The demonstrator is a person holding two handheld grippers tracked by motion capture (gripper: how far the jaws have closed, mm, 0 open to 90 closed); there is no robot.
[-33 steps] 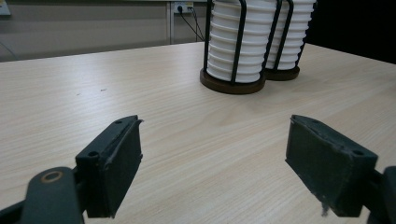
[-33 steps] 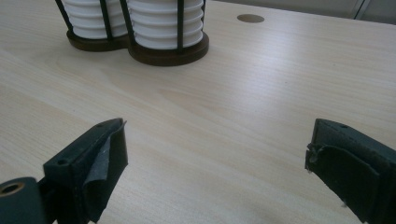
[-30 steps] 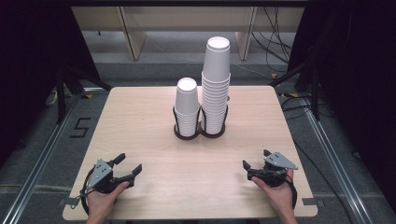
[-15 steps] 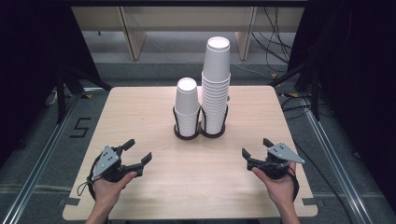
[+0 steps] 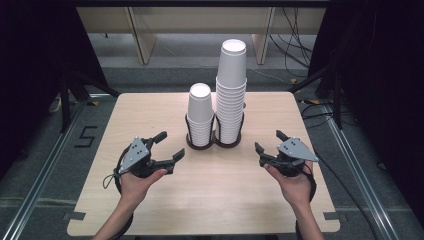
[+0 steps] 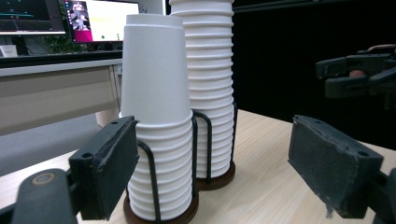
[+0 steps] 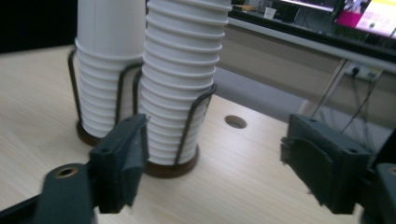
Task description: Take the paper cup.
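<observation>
Near edge: left gripper [image 5: 167, 148] and right gripper [image 5: 270, 146] both stand open, empty, the right one's jaws just narrowing. Farther, mid-table: short cup stack [image 5: 201, 115] left, tall cup stack [image 5: 231, 92] right, each in a wire holder [image 5: 190, 135]. Risk: an off-centre grab could tip the tall stack or lift several cups.

overhead forward-down, two claw-level views, shared cup stacks [image 5: 220, 107]

A dark numeral 5 [image 5: 86, 135] is marked on the floor [image 5: 50, 165] left of the table.

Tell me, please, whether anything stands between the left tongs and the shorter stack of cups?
Nothing visible does: bare table lies between the left tongs and the shorter stack of cups, which stands in its wire holder.
</observation>
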